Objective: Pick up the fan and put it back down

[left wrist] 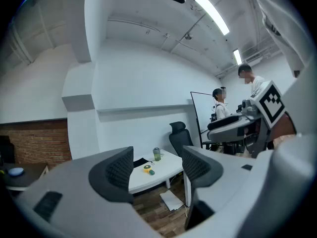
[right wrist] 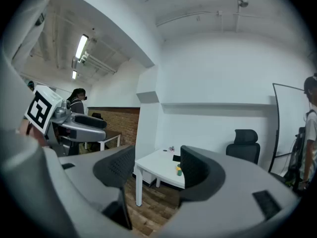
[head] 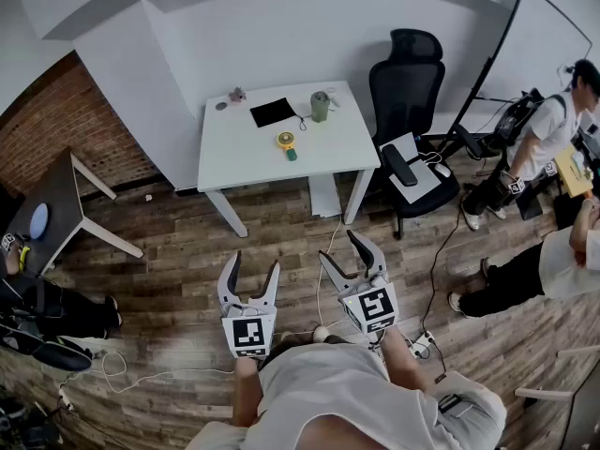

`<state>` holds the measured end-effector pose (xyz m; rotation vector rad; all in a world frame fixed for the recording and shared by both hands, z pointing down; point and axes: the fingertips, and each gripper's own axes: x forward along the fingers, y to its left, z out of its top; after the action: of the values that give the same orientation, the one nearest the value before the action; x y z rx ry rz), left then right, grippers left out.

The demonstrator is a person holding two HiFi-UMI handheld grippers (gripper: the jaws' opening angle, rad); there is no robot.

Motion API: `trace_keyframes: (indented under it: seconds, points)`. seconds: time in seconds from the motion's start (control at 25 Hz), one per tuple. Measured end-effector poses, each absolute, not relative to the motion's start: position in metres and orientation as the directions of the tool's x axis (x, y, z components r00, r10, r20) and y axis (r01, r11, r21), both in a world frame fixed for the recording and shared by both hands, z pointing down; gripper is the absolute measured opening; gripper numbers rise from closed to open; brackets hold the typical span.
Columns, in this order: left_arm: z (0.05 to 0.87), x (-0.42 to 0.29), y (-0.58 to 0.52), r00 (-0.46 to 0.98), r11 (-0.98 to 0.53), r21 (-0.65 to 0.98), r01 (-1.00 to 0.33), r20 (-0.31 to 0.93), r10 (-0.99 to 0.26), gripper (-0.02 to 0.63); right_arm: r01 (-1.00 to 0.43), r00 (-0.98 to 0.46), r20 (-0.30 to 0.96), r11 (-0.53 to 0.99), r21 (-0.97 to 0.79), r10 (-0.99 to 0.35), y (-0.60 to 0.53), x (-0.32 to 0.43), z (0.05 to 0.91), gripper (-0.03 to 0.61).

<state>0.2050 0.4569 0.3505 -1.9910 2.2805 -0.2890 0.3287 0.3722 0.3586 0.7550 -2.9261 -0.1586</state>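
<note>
A small yellow fan (head: 287,142) with a green handle lies on the white table (head: 234,157) across the room. It shows far off between the jaws in the left gripper view, fan (left wrist: 147,169), and at the edge of the right finger in the right gripper view, fan (right wrist: 178,170). My left gripper (head: 255,261) and right gripper (head: 337,245) are held side by side over the wooden floor, well short of the table. Both point level toward the table, and both stand open with nothing between the jaws.
On the table stand a green cup (head: 320,106) and a black flat pad (head: 273,112). A black office chair (head: 405,78) is at the table's right end. Cables (head: 427,279) run over the floor. People (head: 553,129) are at the right. A dark side table (head: 56,204) stands left.
</note>
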Motion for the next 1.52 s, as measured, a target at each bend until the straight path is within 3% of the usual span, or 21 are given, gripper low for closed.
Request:
trace_keyframes:
  seconds: [0.24,0.48,1.52]
  points:
    - [0.350,0.211,0.451,-0.160,0.146,-0.208,-0.967,0.049,-0.986,0.301,-0.459,-0.882,0.053,0.880,0.123,-0.468,0.364,0.330,0.356,0.319]
    - [0.355,0.196,0.434,-0.176,0.162,-0.211,-0.964,0.048,-0.983,0.293,-0.458,-0.883,0.052,0.881,0.114,-0.466,0.346,0.314,0.363,0.325]
    - [0.366,0.021,0.307,-0.064,0.053,-0.172,-0.984,0.058,-0.996,0.293,-0.560,-0.811,0.108,0.816,0.145,-0.575,0.236,0.154,0.370,0.325]
